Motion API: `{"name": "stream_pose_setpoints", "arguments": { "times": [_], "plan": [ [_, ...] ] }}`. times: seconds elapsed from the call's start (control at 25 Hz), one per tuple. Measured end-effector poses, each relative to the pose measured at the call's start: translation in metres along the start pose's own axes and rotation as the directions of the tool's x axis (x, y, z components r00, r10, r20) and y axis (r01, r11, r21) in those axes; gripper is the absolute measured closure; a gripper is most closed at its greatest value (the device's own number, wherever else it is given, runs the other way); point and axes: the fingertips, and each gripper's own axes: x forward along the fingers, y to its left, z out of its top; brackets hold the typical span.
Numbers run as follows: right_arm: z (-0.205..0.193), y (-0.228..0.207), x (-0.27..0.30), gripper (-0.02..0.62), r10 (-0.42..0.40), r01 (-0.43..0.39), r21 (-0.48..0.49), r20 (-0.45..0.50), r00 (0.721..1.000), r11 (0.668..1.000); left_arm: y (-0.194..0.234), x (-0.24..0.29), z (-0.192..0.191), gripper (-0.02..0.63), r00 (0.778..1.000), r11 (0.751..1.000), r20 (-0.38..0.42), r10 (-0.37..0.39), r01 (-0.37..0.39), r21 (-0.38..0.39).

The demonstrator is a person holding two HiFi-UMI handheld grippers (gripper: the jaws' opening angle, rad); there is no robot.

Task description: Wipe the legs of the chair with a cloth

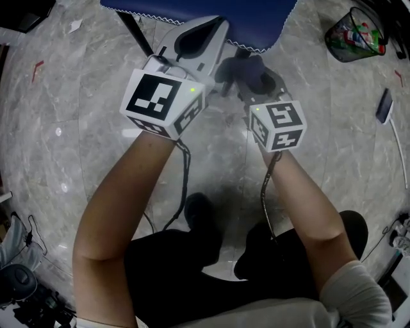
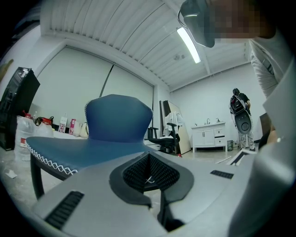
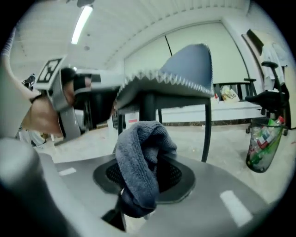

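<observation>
Cloth, grey, bunched, clamped in R gripper jaws. Blue chair seat at 12 o'clock, close. L gripper jaws closed, empty, at R's 10 o'clock. Black chair leg untouched.

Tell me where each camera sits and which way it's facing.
Head view: on the head, facing steeply down at the floor; forearms, left tool and right tool show.
Left gripper view: on the left tool, facing the chair seat; its shut jaws and a sleeve show.
Right gripper view: on the right tool, facing chair legs; its jaws gripping the cloth show.
Shared: head and right gripper views both show the bin.
</observation>
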Motion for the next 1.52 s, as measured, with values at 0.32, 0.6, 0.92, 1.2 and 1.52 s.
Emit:
{"name": "stream_pose_setpoints", "arguments": {
  "times": [0.32,0.6,0.92,1.2,1.52],
  "plan": [
    [0.024,0.0,-0.009,0.462,-0.009,0.022,-0.071,0.172,0.985,0.997,0.0,-0.001,0.0,0.601,1.0,1.0,0.008,-0.001,0.001,-0.001],
    [-0.152,-0.002,0.043,0.463,0.052,-0.054,-0.001,-0.258,0.965,0.999,-0.001,0.001,-0.001,0.601,1.0,1.0,-0.002,-0.009,0.009,-0.012],
    [-0.145,0.002,0.044,0.456,0.038,-0.057,-0.051,-0.309,0.95,0.997,0.0,-0.002,-0.003,0.601,1.0,1.0,-0.02,-0.02,0.02,-0.021],
    [-0.024,0.002,0.012,0.454,0.06,-0.064,-0.062,-0.062,0.996,0.996,0.001,-0.003,-0.001,0.601,1.0,1.0,-0.005,-0.013,0.013,-0.001],
    [0.06,0.004,-0.026,0.465,0.108,-0.101,-0.106,0.07,0.992,0.989,-0.001,0.0,0.0,0.601,1.0,1.0,0.0,-0.008,0.008,0.008]
  ]
}}
